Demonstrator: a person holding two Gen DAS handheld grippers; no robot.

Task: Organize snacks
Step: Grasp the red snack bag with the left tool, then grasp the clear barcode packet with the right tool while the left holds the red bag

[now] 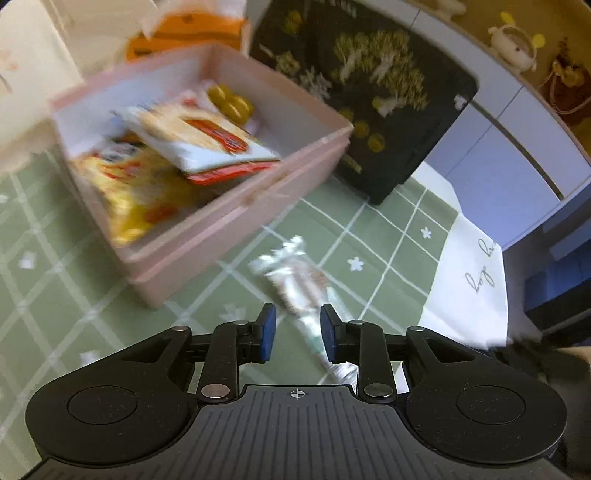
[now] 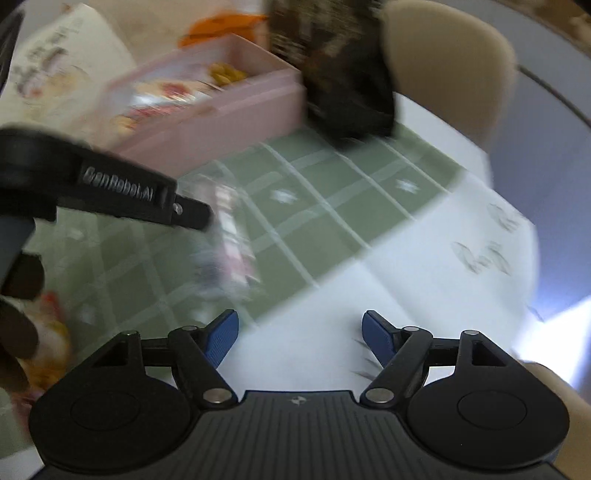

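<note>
A pink box (image 1: 236,218) stands on the green checked tablecloth (image 1: 66,280) and holds several snack packs, among them a white and red pack (image 1: 207,144) and a yellow pack (image 1: 136,195). A clear-wrapped snack (image 1: 299,284) lies on the cloth just ahead of my left gripper (image 1: 298,334), whose jaws are open around its near end without closing on it. My right gripper (image 2: 300,338) is open and empty over the white cloth; the wrapped snack (image 2: 229,243) and the pink box (image 2: 207,122) show blurred there. The left gripper's body (image 2: 110,184) crosses that view.
A black bag with yellow flower print (image 1: 369,92) stands right of the box. An orange object (image 1: 188,33) lies behind the box. A white cloth with writing (image 1: 469,280) covers the table's right part. A beige chair back (image 2: 447,66) stands beyond the table. Another snack (image 2: 48,343) lies bottom left.
</note>
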